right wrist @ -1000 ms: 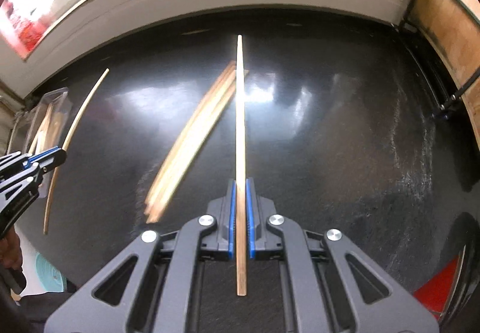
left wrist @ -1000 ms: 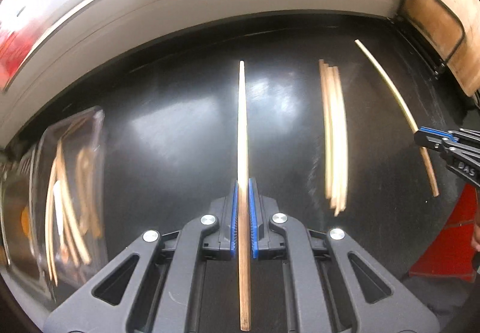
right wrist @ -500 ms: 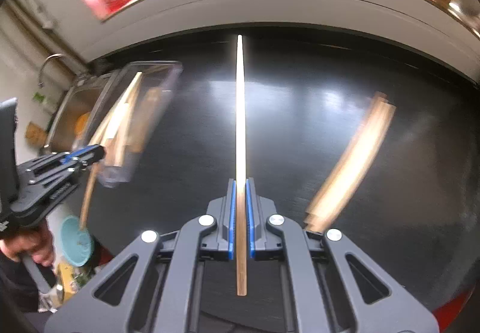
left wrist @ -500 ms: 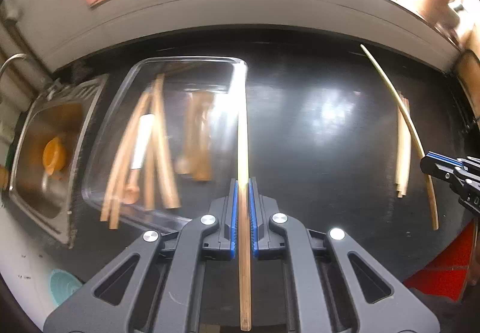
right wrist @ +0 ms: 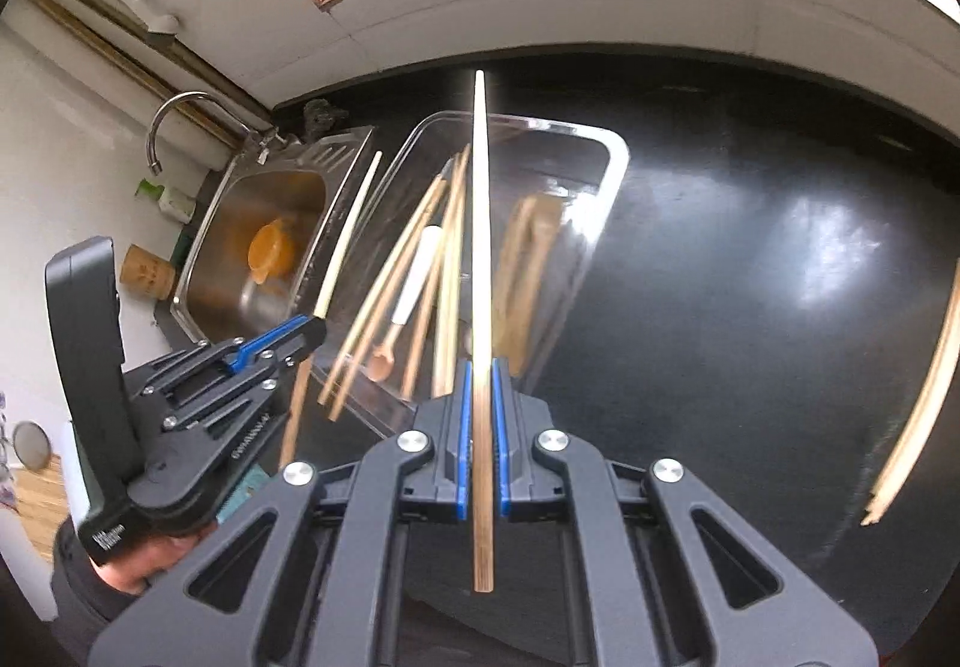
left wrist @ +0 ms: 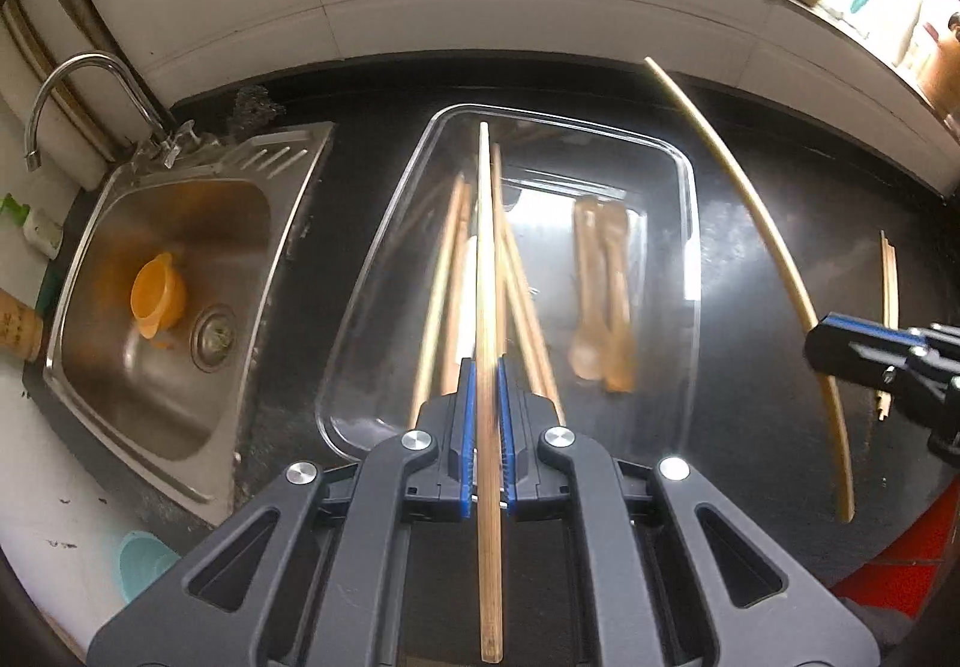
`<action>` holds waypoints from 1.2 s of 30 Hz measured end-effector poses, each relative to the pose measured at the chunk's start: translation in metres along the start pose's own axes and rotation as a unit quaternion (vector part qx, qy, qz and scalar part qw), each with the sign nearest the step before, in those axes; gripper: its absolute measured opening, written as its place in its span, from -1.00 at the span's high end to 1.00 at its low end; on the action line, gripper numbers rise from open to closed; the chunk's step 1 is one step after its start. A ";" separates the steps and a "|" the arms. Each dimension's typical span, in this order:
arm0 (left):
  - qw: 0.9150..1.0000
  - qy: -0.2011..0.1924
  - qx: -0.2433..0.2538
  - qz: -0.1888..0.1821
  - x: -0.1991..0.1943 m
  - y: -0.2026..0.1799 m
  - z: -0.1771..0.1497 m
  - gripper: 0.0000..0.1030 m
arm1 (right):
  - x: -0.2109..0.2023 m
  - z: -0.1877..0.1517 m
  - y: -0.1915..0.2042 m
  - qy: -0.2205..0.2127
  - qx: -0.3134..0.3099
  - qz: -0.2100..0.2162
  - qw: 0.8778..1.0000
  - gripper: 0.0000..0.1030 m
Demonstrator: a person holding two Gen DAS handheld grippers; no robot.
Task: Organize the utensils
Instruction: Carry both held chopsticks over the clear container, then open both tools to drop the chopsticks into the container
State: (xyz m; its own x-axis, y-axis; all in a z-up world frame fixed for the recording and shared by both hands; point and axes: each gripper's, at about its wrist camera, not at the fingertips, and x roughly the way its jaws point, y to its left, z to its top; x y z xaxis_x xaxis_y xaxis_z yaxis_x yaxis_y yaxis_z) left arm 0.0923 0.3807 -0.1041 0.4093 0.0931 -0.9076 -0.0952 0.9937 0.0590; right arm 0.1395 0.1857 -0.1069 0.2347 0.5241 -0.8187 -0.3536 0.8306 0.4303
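My left gripper (left wrist: pixel 485 367) is shut on a wooden chopstick (left wrist: pixel 485 259) that points out over the clear plastic tray (left wrist: pixel 690 223). The tray holds several chopsticks (left wrist: pixel 447 277) and wooden spoons (left wrist: pixel 600 301). My right gripper (right wrist: pixel 478 367) is shut on another chopstick (right wrist: pixel 480 223), held above the tray's near right part (right wrist: pixel 606 199). The right gripper also shows at the right of the left wrist view (left wrist: pixel 870 355), its chopstick (left wrist: pixel 774 247) curving beside the tray. The left gripper shows in the right wrist view (right wrist: pixel 282 343).
A steel sink (left wrist: pixel 180 271) with an orange cup (left wrist: pixel 157 301) and a tap (left wrist: pixel 72 90) lies left of the tray. Several loose chopsticks (right wrist: pixel 918 403) lie on the black counter (right wrist: pixel 750 307) to the right. A white wall ledge runs behind.
Both grippers swung left with their chopsticks, from the loose pile on the counter to over the clear tray. The sink came into view.
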 end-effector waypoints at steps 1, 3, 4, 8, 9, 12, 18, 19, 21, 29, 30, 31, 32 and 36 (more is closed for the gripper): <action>1.000 0.001 0.001 0.000 0.002 0.003 0.001 0.87 | 0.004 0.000 0.003 0.004 0.004 0.004 1.000 0.86; 1.000 0.005 0.004 -0.001 0.008 0.006 0.005 0.87 | 0.014 0.004 0.008 0.014 0.016 0.008 1.000 0.86; 1.000 0.006 0.005 -0.001 0.010 0.008 0.006 0.87 | 0.018 0.006 0.010 0.017 0.019 0.007 1.000 0.86; 1.000 0.019 0.010 -0.009 0.028 0.014 0.012 0.87 | 0.033 0.009 0.010 0.034 0.041 0.011 0.999 0.86; 1.000 0.021 0.012 -0.010 0.033 0.016 0.014 0.87 | 0.038 0.011 0.009 0.039 0.049 0.012 0.998 0.86; 0.999 0.029 0.012 -0.015 0.046 0.019 0.018 0.87 | 0.049 0.015 0.009 0.047 0.054 0.008 0.997 0.86; 0.999 0.043 0.015 -0.023 0.067 0.022 0.027 0.87 | 0.069 0.021 0.006 0.062 0.068 0.000 0.996 0.86; 0.999 0.045 0.018 -0.024 0.070 0.022 0.029 0.87 | 0.071 0.022 0.005 0.063 0.069 -0.001 0.996 0.86; 0.998 0.045 0.020 -0.025 0.073 0.022 0.030 0.87 | 0.075 0.024 0.005 0.065 0.069 -0.004 0.995 0.86; 0.998 0.046 0.047 -0.015 0.077 0.024 0.033 0.25 | 0.076 0.040 -0.005 0.055 0.095 0.001 0.994 0.55; 0.998 0.038 0.043 -0.014 0.072 0.027 0.032 -0.60 | 0.072 0.043 -0.009 0.047 0.106 0.011 0.993 -0.17; 0.999 0.021 0.035 -0.012 0.065 0.031 0.031 -0.86 | 0.067 0.046 -0.011 0.037 0.108 0.014 0.993 -0.47; 1.000 0.002 0.028 -0.015 0.056 0.035 0.030 -0.86 | 0.059 0.048 -0.013 0.020 0.107 0.010 0.994 -0.57; 0.999 0.000 0.017 -0.027 0.045 0.041 0.027 -0.86 | 0.047 0.051 -0.021 0.009 0.111 0.015 0.994 -0.57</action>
State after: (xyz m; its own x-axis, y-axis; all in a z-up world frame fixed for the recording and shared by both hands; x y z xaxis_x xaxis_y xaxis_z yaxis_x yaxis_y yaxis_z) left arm 0.1315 0.4275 -0.1316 0.4128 0.0399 -0.9100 -0.0417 0.9988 0.0248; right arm 0.2045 0.2023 -0.1353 0.2108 0.5479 -0.8095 -0.1518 0.8364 0.5266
